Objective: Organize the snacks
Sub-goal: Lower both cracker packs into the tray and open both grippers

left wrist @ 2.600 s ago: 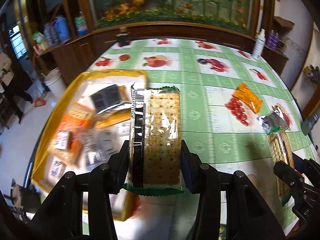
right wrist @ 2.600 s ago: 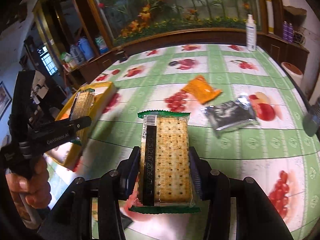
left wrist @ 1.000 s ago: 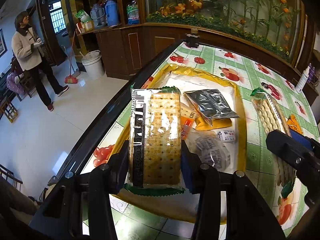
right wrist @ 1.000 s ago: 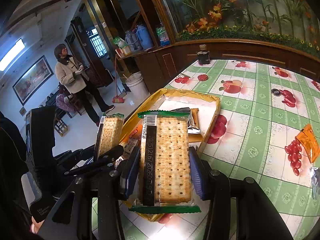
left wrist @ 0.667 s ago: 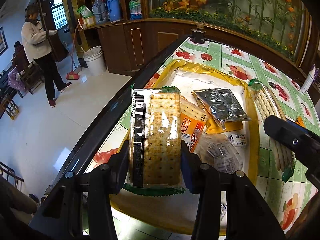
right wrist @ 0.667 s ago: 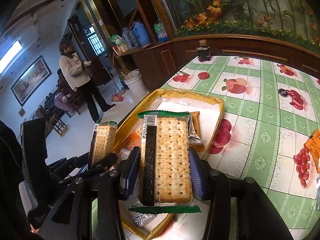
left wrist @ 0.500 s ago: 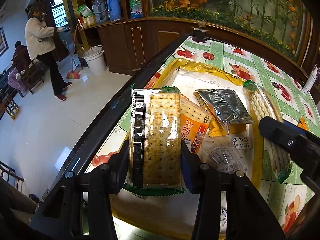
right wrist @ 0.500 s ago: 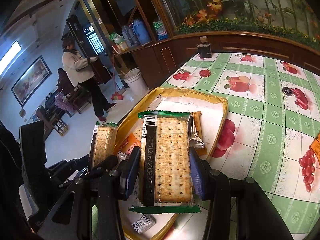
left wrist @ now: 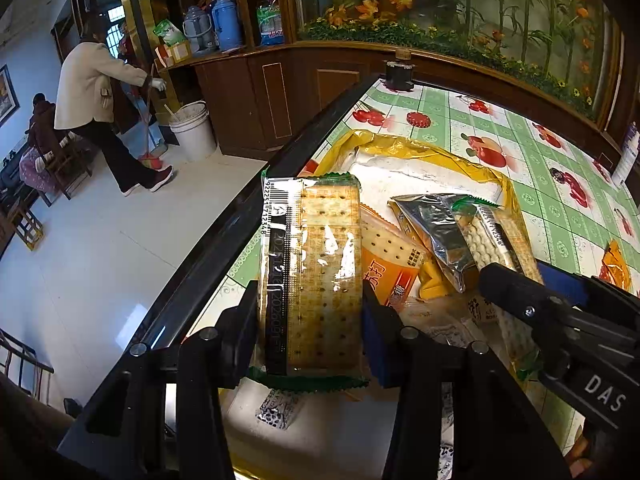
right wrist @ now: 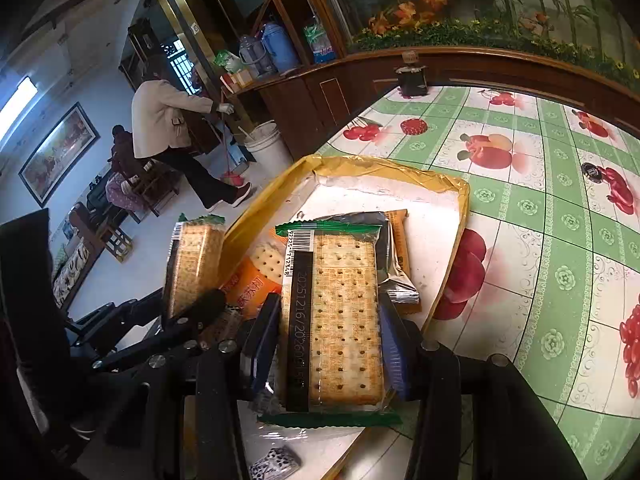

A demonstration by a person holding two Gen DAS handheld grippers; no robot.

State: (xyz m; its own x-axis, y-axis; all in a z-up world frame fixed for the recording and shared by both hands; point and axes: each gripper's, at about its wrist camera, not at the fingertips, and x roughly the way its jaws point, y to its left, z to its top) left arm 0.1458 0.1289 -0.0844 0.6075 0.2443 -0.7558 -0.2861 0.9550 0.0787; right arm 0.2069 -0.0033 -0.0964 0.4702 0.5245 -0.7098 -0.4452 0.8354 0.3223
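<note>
My left gripper (left wrist: 310, 316) is shut on a clear-wrapped cracker pack (left wrist: 316, 276) with green ends, held over the near left part of the yellow-rimmed tray (left wrist: 404, 146). My right gripper (right wrist: 328, 344) is shut on a matching cracker pack (right wrist: 340, 320), held over the same tray (right wrist: 384, 168). Each gripper with its pack shows in the other's view: the right one (left wrist: 496, 240) and the left one (right wrist: 192, 264). In the tray lie an orange cracker packet (left wrist: 394, 264), a silver foil packet (left wrist: 436, 228) and small white sachets (left wrist: 276, 406).
The tray sits at the table's left edge on a green fruit-print cloth (right wrist: 560, 208). An orange packet (left wrist: 614, 266) lies on the cloth to the right. A dark jar (right wrist: 412, 76) stands at the far edge. A person (left wrist: 96, 96) sweeps the floor beyond the table.
Both grippers have moved closer over the tray with their cracker packs still held. The right gripper's pack has come nearer to the left one. The person on the floor has walked right.
</note>
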